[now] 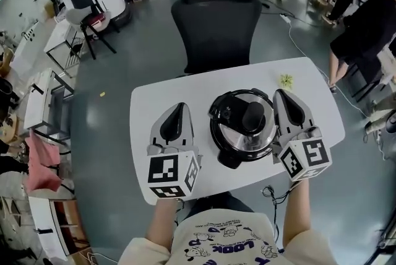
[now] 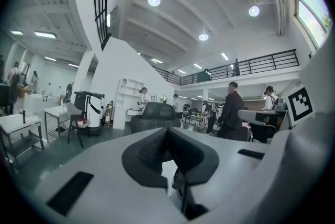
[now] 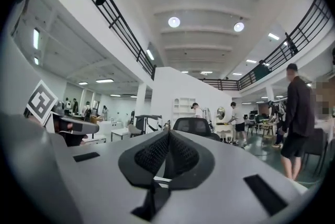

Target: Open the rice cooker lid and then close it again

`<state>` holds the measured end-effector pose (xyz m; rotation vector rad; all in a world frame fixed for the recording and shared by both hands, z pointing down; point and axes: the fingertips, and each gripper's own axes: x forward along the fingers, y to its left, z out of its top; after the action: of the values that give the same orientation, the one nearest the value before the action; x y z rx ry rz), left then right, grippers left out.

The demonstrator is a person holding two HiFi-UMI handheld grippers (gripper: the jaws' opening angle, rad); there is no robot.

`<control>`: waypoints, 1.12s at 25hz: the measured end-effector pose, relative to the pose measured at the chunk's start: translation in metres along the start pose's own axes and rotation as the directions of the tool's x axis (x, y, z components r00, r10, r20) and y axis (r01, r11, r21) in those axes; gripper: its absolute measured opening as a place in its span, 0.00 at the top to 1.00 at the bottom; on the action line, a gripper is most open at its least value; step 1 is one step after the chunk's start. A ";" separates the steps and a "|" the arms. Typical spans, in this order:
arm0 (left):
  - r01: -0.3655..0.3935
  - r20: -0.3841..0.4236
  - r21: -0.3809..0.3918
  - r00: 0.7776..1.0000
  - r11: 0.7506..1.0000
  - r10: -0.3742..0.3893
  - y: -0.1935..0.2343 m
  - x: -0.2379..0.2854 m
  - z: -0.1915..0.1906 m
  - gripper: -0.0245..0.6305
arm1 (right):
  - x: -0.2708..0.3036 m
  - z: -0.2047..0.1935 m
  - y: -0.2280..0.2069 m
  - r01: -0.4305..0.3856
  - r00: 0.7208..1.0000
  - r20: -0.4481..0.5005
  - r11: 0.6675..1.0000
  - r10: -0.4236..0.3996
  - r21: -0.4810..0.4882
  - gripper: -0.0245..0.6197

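- A round rice cooker (image 1: 242,129) is sitting on a white desk (image 1: 161,99), near the middle, a bit toward the right side.
- Its shiny lid (image 1: 235,134) is lying flat on top and looks shut. A black knob (image 1: 252,115) is sticking up from the lid.
- The person is holding the left claw (image 1: 180,107) to the left of the rice cooker, apart from it, with bare desk showing in between.
- The two halves of the left claw are pressing together, and nothing is sitting between them.
- The person is holding the right claw (image 1: 280,93) just beside the right side of the rice cooker. Whether it is touching the pot cannot be told.
- The halves of the right claw are also pressing together, with nothing caught in them.
- Both claws are pointing away from the person, toward a black chair (image 1: 216,22) standing at the far side of the desk.
- A cube with black and white squares is riding on the back of each claw: the left cube (image 1: 173,174) and the right cube (image 1: 307,158).
- A small green thing (image 1: 286,80) is lying on the desk past the right claw.
- A black cord (image 1: 270,193) is hanging off the near edge of the desk.
- People are standing and walking in the big room behind.
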<state>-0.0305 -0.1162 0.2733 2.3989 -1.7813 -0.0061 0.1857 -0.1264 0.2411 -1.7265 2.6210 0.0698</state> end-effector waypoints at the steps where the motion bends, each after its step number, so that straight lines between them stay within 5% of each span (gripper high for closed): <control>1: -0.005 0.001 0.012 1.000 1.000 0.005 -0.002 -0.001 0.000 0.94 | -0.003 -0.002 0.000 0.022 1.000 -0.003 1.000 -0.022 0.008 0.94; 28: -0.030 0.000 0.037 1.000 0.999 0.031 -0.012 -0.007 -0.005 0.94 | -0.016 -0.023 0.012 0.118 0.992 -0.047 0.993 -0.118 0.009 0.94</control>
<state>-0.0202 -0.1055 0.2764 2.3963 -1.8335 0.0313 0.1816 -0.1079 0.2648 -1.8980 2.5381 0.0144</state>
